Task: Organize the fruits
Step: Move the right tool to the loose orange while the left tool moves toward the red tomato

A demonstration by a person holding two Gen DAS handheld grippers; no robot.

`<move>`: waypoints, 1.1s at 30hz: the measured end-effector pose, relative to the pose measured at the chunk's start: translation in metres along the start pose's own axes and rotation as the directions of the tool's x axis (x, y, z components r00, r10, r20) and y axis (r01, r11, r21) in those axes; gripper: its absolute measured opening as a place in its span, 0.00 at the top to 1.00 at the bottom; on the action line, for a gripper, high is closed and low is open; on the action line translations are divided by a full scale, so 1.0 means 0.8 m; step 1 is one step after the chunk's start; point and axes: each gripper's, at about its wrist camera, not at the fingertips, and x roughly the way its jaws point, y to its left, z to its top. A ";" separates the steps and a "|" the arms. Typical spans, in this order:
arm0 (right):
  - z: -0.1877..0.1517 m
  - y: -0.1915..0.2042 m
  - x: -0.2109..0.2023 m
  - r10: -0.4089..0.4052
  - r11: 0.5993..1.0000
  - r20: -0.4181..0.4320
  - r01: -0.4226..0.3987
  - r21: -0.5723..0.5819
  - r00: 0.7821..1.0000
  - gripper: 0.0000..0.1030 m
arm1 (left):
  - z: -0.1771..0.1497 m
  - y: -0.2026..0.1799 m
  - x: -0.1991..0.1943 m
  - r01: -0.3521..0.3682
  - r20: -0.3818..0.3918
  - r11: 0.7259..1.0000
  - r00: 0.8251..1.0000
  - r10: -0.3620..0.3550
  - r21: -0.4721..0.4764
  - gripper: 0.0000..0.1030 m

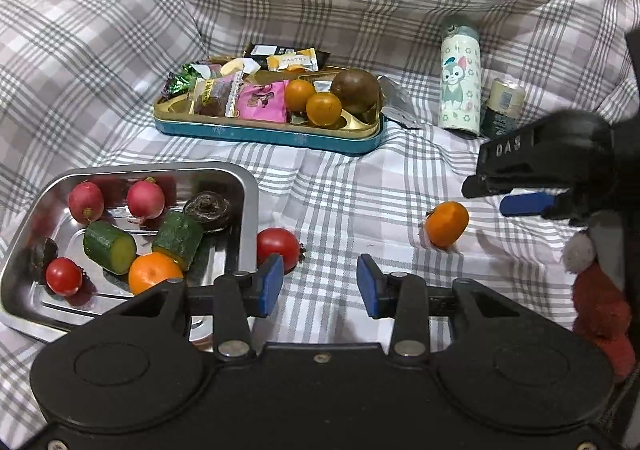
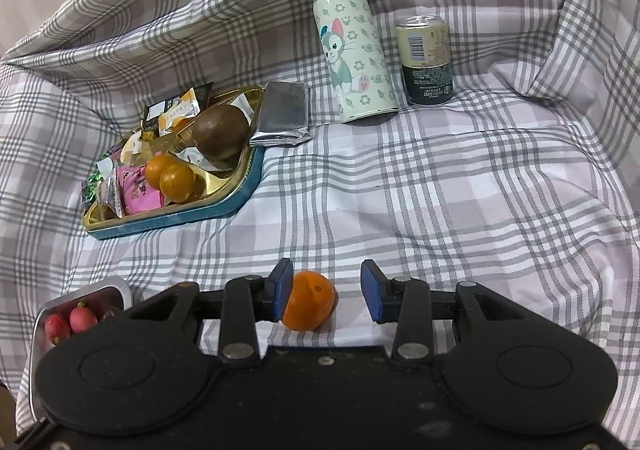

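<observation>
1. Steel tray (image 1: 250, 206) holds radishes, cucumber pieces and a tomato.
2. Left gripper (image 1: 320, 284) is spread wide, empty, beside a red tomato (image 1: 277, 246).
3. Right gripper (image 2: 326, 296), wide apart, straddles the orange (image 2: 309, 306) on the cloth.

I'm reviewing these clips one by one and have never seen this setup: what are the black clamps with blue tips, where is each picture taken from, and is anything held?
There is no robot here: a person holds a two-finger gripper in each hand, each carrying a camera looking along its fingers. The left wrist view shows the left gripper, open and empty, beside a steel tray holding radishes, cucumber pieces, a cherry tomato and a mandarin. Another cherry tomato lies just outside it on the checked cloth. The right wrist view shows the right gripper, open around a small mandarin on the cloth; one pad is close against it, but it is not clamped. Behind stand a snack tin, a cartoon-cat bottle and a can.
</observation>
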 end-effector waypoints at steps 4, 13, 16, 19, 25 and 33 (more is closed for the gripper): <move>0.000 -0.003 -0.003 0.003 1.000 0.008 -0.003 -0.006 1.000 0.60 | -0.010 -0.022 0.007 -0.041 0.031 0.999 0.999 0.040 0.035 0.53; 0.001 -0.020 -0.006 0.000 0.999 0.006 0.000 0.037 1.000 0.60 | -0.017 -0.024 0.026 -0.103 0.043 0.995 0.994 0.103 -0.002 0.52; 0.000 -0.017 -0.006 0.005 1.000 0.008 -0.005 0.026 1.000 0.60 | -0.019 -0.023 0.037 -0.123 0.029 0.992 0.992 0.123 -0.015 0.52; -0.001 -0.014 -0.006 0.010 1.000 0.009 -0.010 0.014 1.000 0.60 | -0.018 -0.017 0.047 -0.131 0.006 0.990 0.991 0.131 -0.049 0.50; -0.002 -0.010 -0.005 0.021 1.000 0.007 -0.021 -0.003 1.000 0.60 | -0.018 -0.008 0.064 -0.150 -0.020 0.984 0.989 0.149 -0.097 0.49; -0.002 -0.008 -0.001 0.010 1.000 -0.002 -0.010 -0.016 1.000 0.60 | -0.009 -0.009 0.078 -0.141 -0.025 0.986 0.990 0.139 -0.093 0.48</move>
